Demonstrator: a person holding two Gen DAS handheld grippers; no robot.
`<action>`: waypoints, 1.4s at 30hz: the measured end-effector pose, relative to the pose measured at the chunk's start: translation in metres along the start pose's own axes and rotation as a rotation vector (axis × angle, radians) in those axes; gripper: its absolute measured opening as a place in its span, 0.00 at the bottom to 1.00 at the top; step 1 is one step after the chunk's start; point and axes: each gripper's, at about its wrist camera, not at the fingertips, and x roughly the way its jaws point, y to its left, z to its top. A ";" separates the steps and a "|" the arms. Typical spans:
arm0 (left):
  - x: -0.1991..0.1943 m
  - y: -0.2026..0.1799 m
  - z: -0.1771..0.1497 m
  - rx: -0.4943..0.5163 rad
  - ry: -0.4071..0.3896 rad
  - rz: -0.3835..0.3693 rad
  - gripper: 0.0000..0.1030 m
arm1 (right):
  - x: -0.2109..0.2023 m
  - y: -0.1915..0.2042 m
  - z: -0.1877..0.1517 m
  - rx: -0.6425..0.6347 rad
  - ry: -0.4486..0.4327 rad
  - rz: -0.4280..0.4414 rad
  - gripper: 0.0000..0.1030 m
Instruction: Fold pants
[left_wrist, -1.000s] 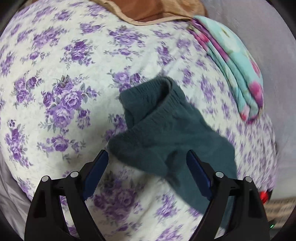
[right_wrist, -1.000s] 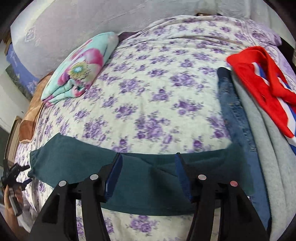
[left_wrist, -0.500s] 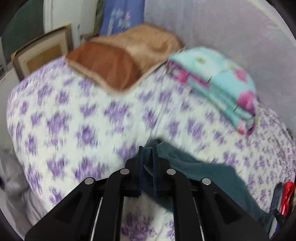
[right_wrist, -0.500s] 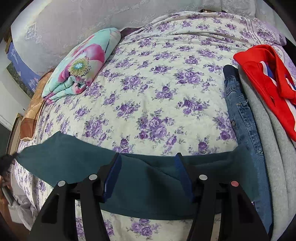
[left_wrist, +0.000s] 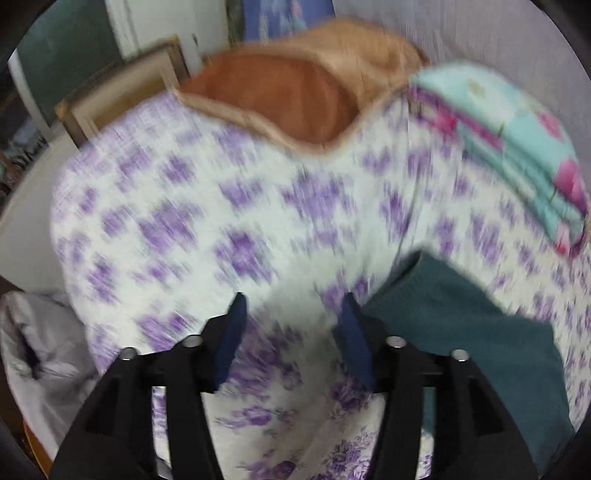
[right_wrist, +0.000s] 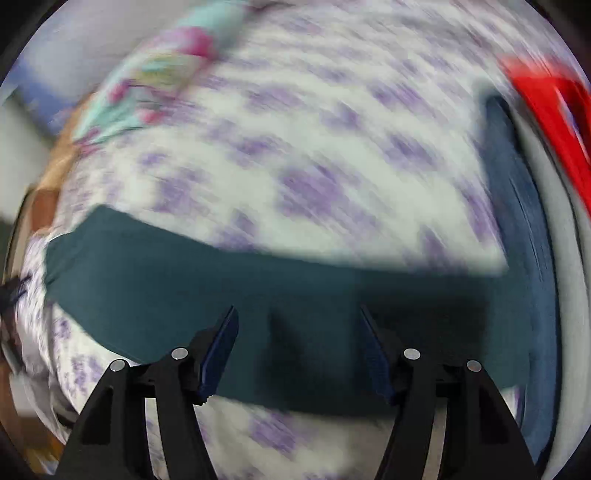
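Both grippers: jaws spread, gripping nothing.
Left gripper (left_wrist: 293, 314): just reopened, pants (left_wrist: 476, 332) beside it.
Right gripper (right_wrist: 297, 325): widening over pants (right_wrist: 258, 288).

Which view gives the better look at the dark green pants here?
The right wrist view: the pants stretch across nearly the full width of the flowered bedspread, though blurred. The left wrist view catches only one end of the pants, to the right of the open left gripper.
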 end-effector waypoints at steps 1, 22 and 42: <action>-0.008 -0.002 0.001 -0.001 -0.025 -0.012 0.65 | 0.002 0.022 0.014 -0.061 -0.025 0.033 0.63; 0.070 -0.080 -0.037 0.256 0.110 0.016 0.81 | 0.129 0.230 0.136 -0.421 0.040 0.297 0.12; 0.102 -0.114 0.007 0.295 0.119 0.079 0.96 | 0.048 0.007 0.012 -0.126 0.080 0.175 0.22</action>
